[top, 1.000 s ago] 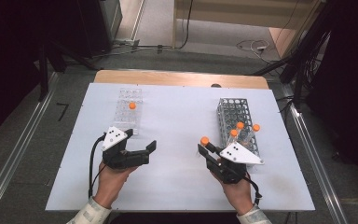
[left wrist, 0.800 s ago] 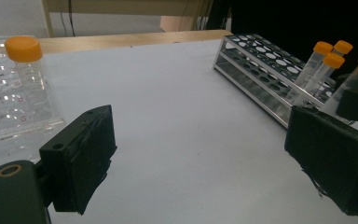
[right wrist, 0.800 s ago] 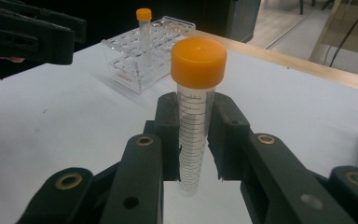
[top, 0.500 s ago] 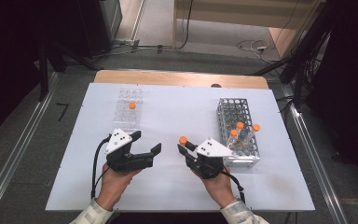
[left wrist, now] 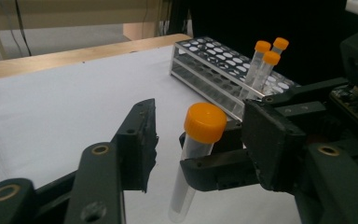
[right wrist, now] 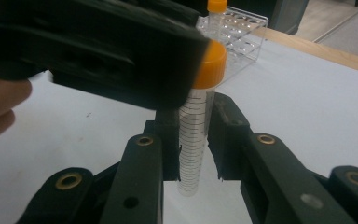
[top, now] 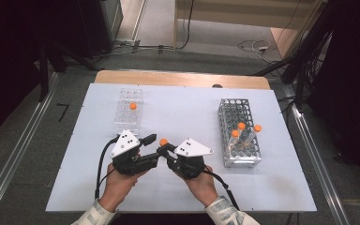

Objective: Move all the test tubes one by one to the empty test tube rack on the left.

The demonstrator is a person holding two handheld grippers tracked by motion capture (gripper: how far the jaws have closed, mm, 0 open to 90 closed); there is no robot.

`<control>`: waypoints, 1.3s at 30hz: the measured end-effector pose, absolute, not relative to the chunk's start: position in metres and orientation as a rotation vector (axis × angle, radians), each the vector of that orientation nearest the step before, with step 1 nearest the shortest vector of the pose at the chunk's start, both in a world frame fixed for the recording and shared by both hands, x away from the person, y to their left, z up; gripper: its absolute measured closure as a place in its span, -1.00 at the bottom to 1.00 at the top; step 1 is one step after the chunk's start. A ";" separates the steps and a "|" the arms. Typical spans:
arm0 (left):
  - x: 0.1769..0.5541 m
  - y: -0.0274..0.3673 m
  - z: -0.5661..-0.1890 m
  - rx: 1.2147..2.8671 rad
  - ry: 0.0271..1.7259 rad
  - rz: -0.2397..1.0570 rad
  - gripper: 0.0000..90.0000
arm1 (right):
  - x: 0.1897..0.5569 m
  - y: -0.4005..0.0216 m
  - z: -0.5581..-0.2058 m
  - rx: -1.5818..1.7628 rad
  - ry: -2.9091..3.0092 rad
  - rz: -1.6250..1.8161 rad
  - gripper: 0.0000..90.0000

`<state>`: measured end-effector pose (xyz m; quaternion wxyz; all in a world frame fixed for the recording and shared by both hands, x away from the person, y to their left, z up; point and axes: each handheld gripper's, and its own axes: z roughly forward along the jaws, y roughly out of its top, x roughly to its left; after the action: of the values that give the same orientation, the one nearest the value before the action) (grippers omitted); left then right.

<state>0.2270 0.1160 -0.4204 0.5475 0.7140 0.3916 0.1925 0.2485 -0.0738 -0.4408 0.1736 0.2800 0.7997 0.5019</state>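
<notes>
A clear tube with an orange cap [top: 163, 141] stands upright above the white table, between the two hands. My right gripper [top: 165, 151] is shut on the tube's [right wrist: 195, 135] lower body, one jaw on each side. My left gripper [top: 154, 148] faces it from the left, and its jaws have just been closing. The tube's capped top [left wrist: 204, 122] sits between them. A gap shows between the left jaw's pad [left wrist: 142, 140] and the tube, so the left gripper [left wrist: 203, 128] does not grip it.
A metal wire rack [top: 243, 157] at the right holds three orange-capped tubes [top: 241, 126]. A clear plastic rack [top: 127, 119] at the back left holds one capped tube [top: 132, 106]. The white board's front edge [top: 178, 208] lies just behind the wrists.
The right gripper carried the tube leftward from beside the metal rack to the left gripper. The left jaws narrowed around the tube's top.
</notes>
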 end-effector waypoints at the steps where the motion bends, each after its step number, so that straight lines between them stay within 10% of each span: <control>1: 0.227 0.116 -0.421 1.694 0.927 0.460 0.15 | 0.249 -0.072 -0.441 0.781 2.267 1.428 0.61; 17: 0.229 0.117 -0.423 1.704 0.920 0.436 0.54 | 0.247 -0.070 -0.439 0.779 2.285 1.422 0.59; 26: 0.233 0.124 -0.425 1.689 0.955 0.439 0.55 | 0.245 -0.090 -0.433 0.777 2.335 1.397 -0.26; 39: 0.237 0.139 -0.422 1.655 0.997 0.460 0.55 | 0.230 -0.166 -0.444 0.871 2.309 1.317 -0.44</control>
<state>0.2367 0.1394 -0.4224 0.5461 0.6980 0.4206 0.1940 0.2303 -0.1662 -0.4440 0.1714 0.3069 0.8132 0.4638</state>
